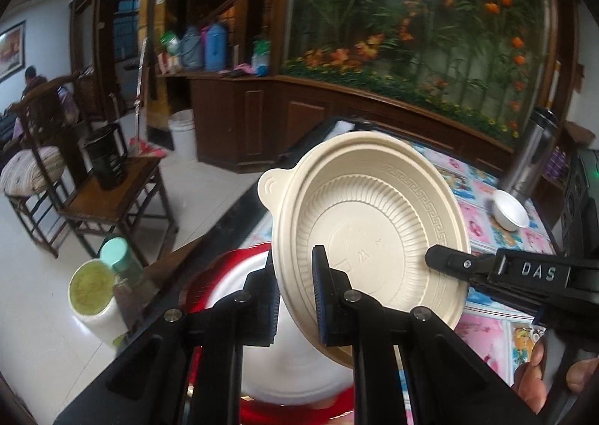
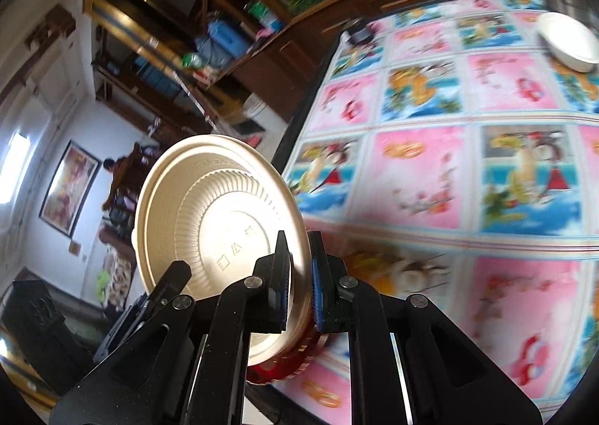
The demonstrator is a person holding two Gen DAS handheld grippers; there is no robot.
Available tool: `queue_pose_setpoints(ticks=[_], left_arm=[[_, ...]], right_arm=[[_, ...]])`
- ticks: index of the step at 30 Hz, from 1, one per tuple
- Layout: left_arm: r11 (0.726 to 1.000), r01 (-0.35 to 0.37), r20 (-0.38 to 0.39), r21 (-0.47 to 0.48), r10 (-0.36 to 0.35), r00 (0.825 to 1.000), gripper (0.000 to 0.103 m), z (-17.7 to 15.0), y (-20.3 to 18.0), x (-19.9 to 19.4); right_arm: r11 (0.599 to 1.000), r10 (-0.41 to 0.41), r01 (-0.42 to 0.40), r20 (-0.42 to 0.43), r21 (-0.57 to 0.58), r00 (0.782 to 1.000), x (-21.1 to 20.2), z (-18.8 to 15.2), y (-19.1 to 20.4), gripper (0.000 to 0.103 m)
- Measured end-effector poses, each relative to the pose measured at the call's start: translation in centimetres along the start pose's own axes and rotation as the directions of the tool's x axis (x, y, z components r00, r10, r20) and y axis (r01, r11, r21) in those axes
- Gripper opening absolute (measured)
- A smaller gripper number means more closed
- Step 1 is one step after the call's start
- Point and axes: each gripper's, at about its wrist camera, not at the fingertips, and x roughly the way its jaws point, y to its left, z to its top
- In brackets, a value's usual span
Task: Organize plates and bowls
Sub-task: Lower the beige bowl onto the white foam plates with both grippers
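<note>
in the left wrist view, the left gripper [image 1: 295, 297] pinches the near rim of a beige plate [image 1: 368, 223], held tilted above a red-rimmed white plate [image 1: 299, 380] at the table's near edge. the right gripper [image 1: 436, 260] grips the beige plate's right rim. a small white bowl [image 1: 510, 214] sits far right on the floral tablecloth [image 1: 486, 331].

in the right wrist view, the right gripper [image 2: 299, 286] is clamped on the beige plate [image 2: 221, 223] rim; the left gripper [image 2: 176, 275] holds its left edge. the white bowl [image 2: 569, 41] lies far right.

Beige key-patterned plate [image 1: 374, 223]; pink-and-blue pictured tablecloth [image 2: 449, 178]
</note>
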Motion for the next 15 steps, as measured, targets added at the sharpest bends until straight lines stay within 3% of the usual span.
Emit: queue_pose_setpoints(ticks=[7, 15], left_arm=[[0.998, 0.009, -0.072, -0.067, -0.014, 0.997, 0.014, -1.2, 3.3, 1.7], [0.994, 0.023, -0.127, -0.104, -0.036, 0.991, 0.014, -2.7, 5.1, 2.3]], right_arm=[[0.999, -0.017, 0.014, -0.074, -0.039, 0.997, 3.7, -1.7, 2.0, 0.01], [0.998, -0.046, 0.041, -0.108, -0.048, 0.993, 5.0, -3.0, 2.3, 0.01]])
